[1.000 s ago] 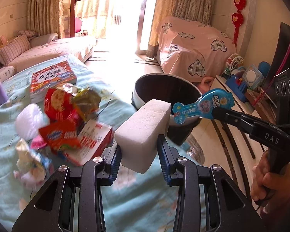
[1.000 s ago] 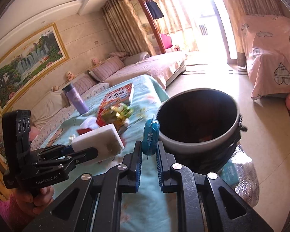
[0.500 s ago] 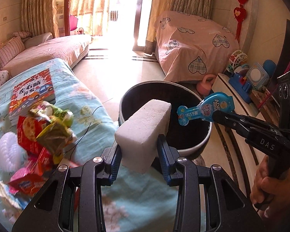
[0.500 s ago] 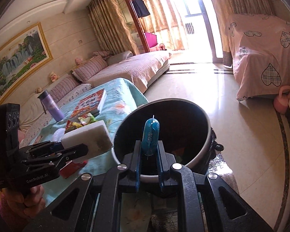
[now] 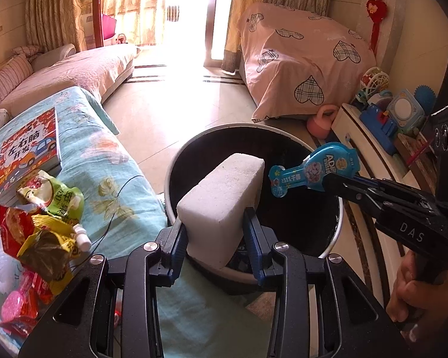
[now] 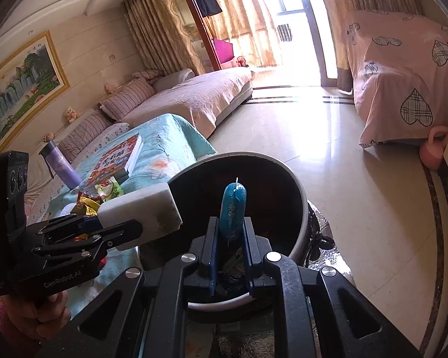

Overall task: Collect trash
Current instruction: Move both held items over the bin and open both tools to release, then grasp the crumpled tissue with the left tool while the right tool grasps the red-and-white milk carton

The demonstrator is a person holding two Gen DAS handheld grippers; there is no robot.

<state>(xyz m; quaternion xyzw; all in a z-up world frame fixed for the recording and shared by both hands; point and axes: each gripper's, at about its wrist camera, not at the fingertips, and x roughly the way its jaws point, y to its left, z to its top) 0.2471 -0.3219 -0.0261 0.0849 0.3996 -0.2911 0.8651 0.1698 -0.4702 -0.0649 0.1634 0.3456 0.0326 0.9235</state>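
My left gripper is shut on a white foam block and holds it over the near rim of a black round trash bin. The block also shows in the right wrist view. My right gripper is shut on a blue flat snack wrapper, held above the bin's opening. In the left wrist view the wrapper hangs over the bin from the right. Several crumpled snack wrappers lie on the light-blue covered table at left.
A red children's book lies on the table behind the wrappers. A purple bottle stands farther back. A pink covered sofa and a low shelf of toys stand to the right. Shiny tiled floor surrounds the bin.
Both grippers have moved forward and right from above the table to over the bin, each still holding its item. The bin now looks larger and closer.
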